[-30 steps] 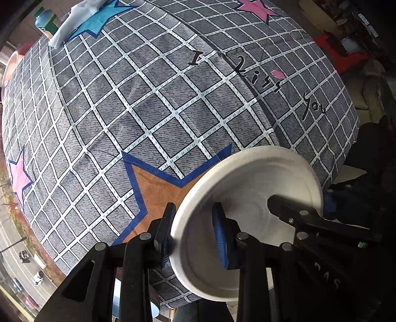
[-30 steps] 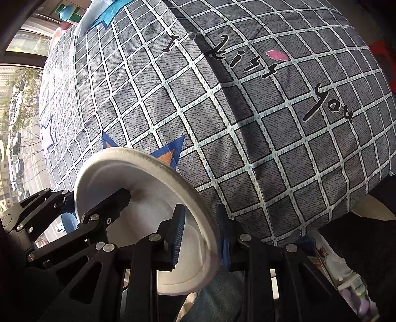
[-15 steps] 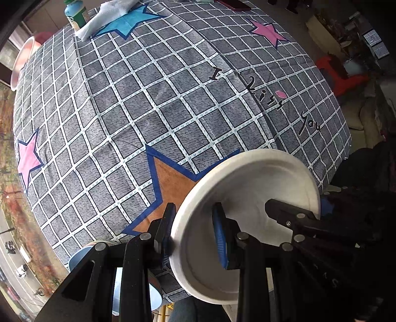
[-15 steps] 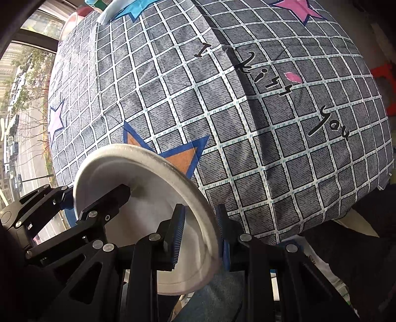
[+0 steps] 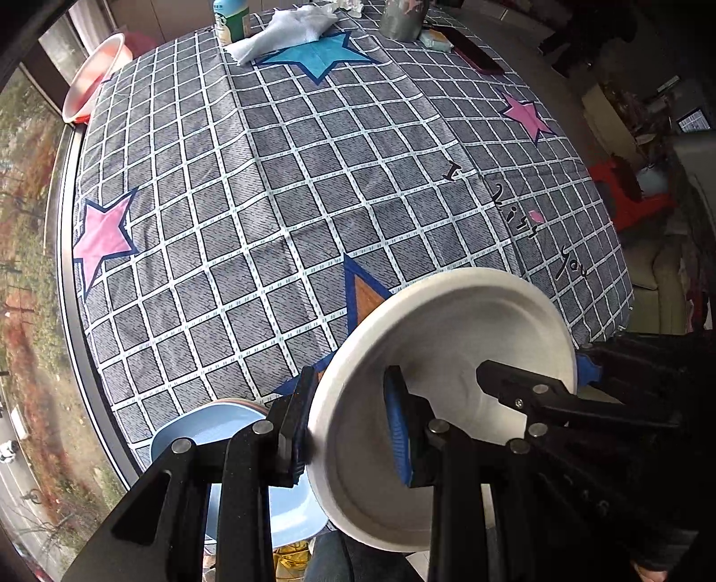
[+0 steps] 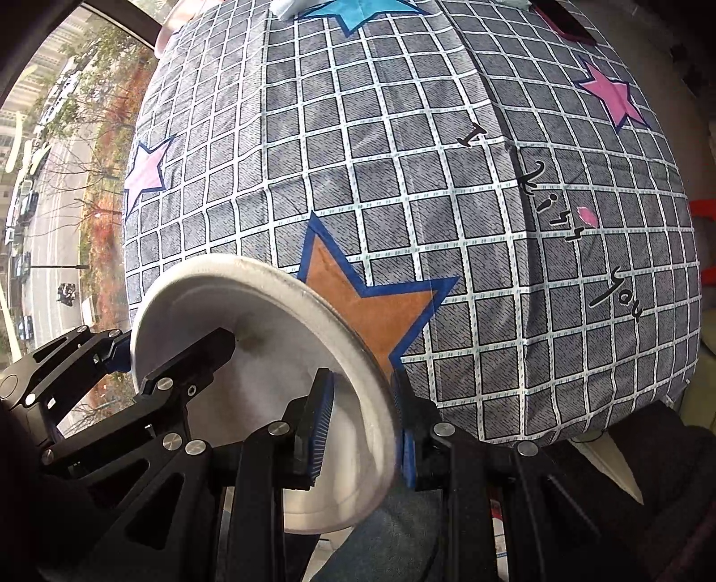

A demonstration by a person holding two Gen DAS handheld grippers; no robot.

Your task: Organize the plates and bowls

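Round white paper plate (image 5: 447,349) held tilted in air at near edge of table, over grey checked tablecloth with coloured stars (image 5: 277,188). Left gripper (image 5: 349,430) clamps plate's left rim, 1 blue pad inside, 1 outside. Right gripper (image 6: 362,421) clamps opposite rim same way (image 6: 250,331). Both narrow, pinching plate between them. Light blue shallow plate (image 5: 215,434) lies below left gripper at table's near edge. Far side: white crumpled cloth (image 5: 282,31), green-labelled bottle (image 5: 230,18), pink plastic bowl (image 5: 96,71) at far-left edge.
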